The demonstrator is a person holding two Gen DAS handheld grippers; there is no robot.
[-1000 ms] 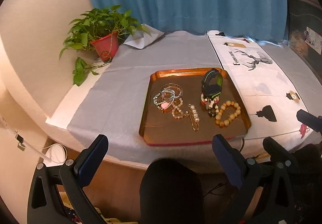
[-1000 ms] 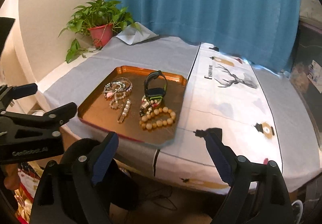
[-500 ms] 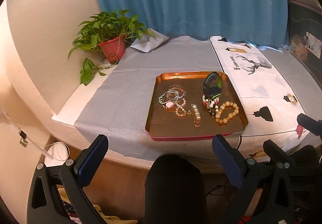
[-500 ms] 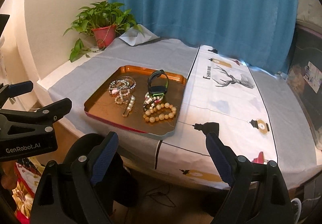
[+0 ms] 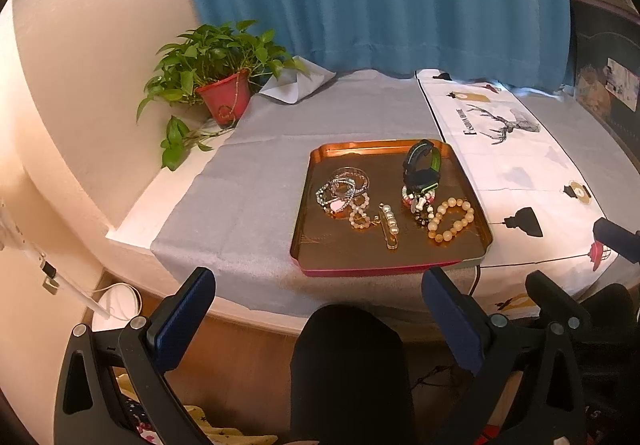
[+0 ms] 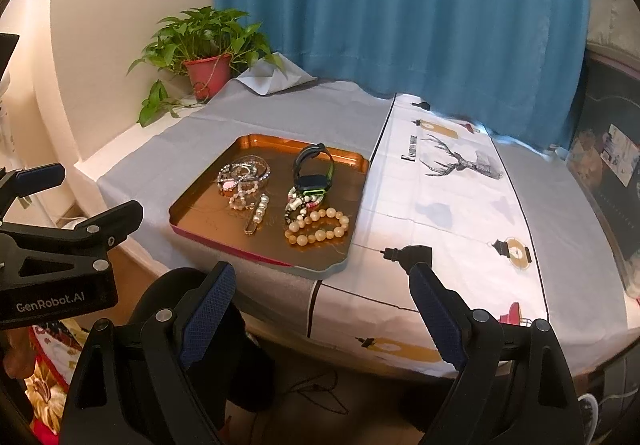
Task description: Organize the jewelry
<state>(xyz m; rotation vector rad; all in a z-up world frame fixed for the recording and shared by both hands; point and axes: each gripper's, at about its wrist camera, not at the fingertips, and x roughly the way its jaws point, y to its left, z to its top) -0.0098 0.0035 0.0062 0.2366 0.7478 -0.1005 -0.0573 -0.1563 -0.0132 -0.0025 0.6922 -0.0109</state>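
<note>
Both tongs were spread wide and held nothing. The left gripper (image 5: 316,309) hung below the near table edge, short of the tray (image 5: 400,265); the right gripper (image 6: 320,297) hung likewise, offset toward the printed cloth (image 6: 452,205). At that standoff each camera took in the whole tray, a position that fits surveying the pieces as well as it fits backing away from them.

All the jewelry lay inside the tray, which sat on the grey cloth (image 5: 256,181) with its right rim against the printed cloth. Taking the tray centre as the dial hub in the left view:
- Bangles (image 5: 344,185) lay at 10 o'clock, overlapping in one heap, so single pieces could not be told apart.
- Watch (image 5: 422,169) stood at 1 o'clock, strap looped upright on its edge, which kept the band clear of the beads below.
- Small bracelets (image 5: 418,201) lay just under the watch, touching it.
- Bead ring (image 5: 452,219) lay at 4 o'clock, flat and apart from the rim.
- Pearl clip (image 5: 390,227) lay near 6 o'clock, long axis pointing toward the camera.

The arrangement fits two stages: pieces gathered on the tray for sorting elsewhere, or pieces already collected there as the finished order. The pictures did not settle which. A plant (image 5: 222,85) stood at the table's far left corner, well apart from the tray
</note>
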